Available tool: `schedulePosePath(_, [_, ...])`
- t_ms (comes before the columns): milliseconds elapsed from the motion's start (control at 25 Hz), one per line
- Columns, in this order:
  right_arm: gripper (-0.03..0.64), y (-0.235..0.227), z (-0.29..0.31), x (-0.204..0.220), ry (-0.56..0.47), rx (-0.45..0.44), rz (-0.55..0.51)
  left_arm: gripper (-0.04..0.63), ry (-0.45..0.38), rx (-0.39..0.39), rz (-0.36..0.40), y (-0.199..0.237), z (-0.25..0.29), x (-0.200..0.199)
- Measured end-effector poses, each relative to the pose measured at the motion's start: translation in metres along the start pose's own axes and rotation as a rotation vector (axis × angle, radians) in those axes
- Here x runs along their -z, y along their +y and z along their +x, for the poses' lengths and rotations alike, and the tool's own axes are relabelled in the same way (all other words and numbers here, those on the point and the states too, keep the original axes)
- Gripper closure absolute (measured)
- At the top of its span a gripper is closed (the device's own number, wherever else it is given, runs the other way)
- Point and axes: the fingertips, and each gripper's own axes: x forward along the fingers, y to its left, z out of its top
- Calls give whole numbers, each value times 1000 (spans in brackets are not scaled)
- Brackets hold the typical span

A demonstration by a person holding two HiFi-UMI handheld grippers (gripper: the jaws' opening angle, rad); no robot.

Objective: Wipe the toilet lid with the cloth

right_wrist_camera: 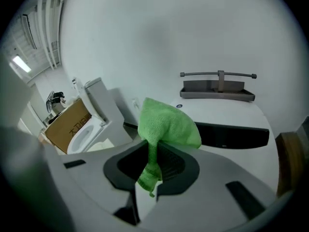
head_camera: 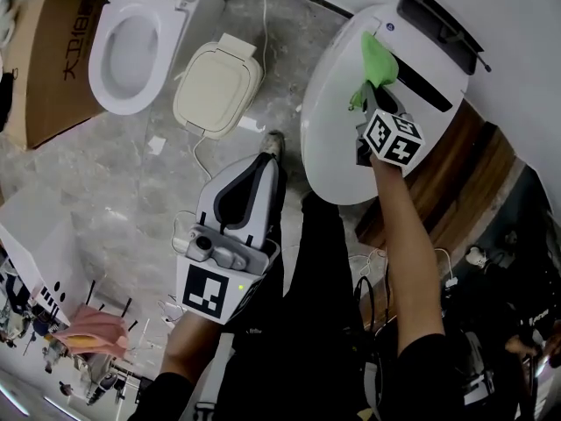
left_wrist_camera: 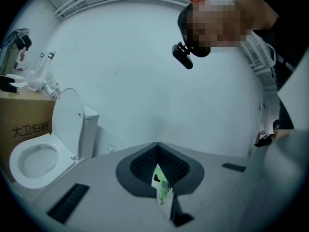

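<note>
What I cannot settle first: the green cloth (head_camera: 379,60) lies over the back end of the toilet lid (head_camera: 337,139), but the head view does not tell me whether it presses on the white surface or hangs just above it. The right gripper (head_camera: 372,103) and my forearm cover a strip of the lid, and the lid's near rim is cut by my dark clothing. In the right gripper view the gripper's own body hides most of the lid, and I see only the black rail (right_wrist_camera: 217,86) at the toilet's back.

The right gripper (right_wrist_camera: 153,146) is clenched on the cloth (right_wrist_camera: 166,124); a narrow neck of fabric passes between the closed jaws, a full bunch fans out beyond the tips, and a short tail hangs back towards the camera. The cloth's long axis runs along the jaws, pointing away from me towards the rail; in the head view it points up the frame.

The left gripper (head_camera: 263,169) is held low by my leg, well apart from the lid; its jaws (left_wrist_camera: 156,146) meet at the tips with nothing between them, leaving only a thin slit behind.

Off to the left stand a second toilet (head_camera: 131,51) with its seat open, a cardboard box (head_camera: 53,60) cut by the frame edge, and a detached cream seat unit (head_camera: 217,86) on the floor.
</note>
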Motion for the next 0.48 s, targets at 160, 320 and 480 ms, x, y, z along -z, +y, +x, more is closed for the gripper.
schedulePosePath(160, [551,-25,36,-14,48,63,-17,594,28,-7,-13,11,4,5])
schedulePosePath(320, [551,-35,61,-8,128,90,-85,592,61,-5,-22,17,6,12])
schedulePosePath(480, [551,-38,73,-2,187,108,-125,594,62,-19,-27,24,6,12])
